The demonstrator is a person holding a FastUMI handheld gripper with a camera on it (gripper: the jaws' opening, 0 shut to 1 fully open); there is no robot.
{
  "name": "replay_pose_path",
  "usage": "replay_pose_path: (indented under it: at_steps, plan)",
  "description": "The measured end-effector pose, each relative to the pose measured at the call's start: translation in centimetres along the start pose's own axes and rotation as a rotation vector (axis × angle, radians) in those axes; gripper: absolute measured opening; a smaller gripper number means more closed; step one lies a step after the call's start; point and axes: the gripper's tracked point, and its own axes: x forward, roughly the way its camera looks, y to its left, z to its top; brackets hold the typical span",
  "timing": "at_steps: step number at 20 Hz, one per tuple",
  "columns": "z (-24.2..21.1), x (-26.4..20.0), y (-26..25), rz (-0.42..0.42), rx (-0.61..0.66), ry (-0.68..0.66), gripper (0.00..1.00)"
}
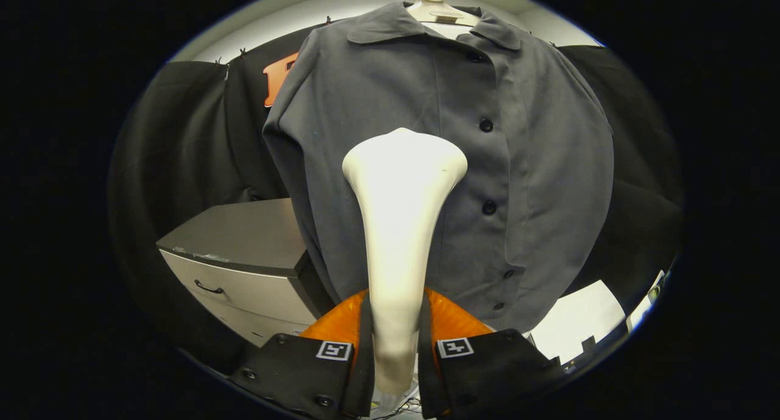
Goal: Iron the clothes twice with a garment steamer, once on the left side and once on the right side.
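Note:
A grey button-up shirt hangs on a pale hanger straight ahead of me. My gripper is shut on the handle of a white garment steamer, both fingers pressing its narrow neck. The steamer stands upright, and its wide head rests against or very close to the shirt's left half, just left of the row of dark buttons. Whether the head touches the cloth I cannot tell.
A grey drawer cabinet with a dark handle stands low to the left of the shirt. Black cloth walls close in on both sides. A bright white surface shows low beyond the shirt's right hem.

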Motion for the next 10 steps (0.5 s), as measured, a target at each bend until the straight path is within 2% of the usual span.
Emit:
replay_pose_path:
  at_steps: [10]
  plan:
    - [-5.5, 1.2, -0.8, -0.015, 0.013, 0.087, 0.37]
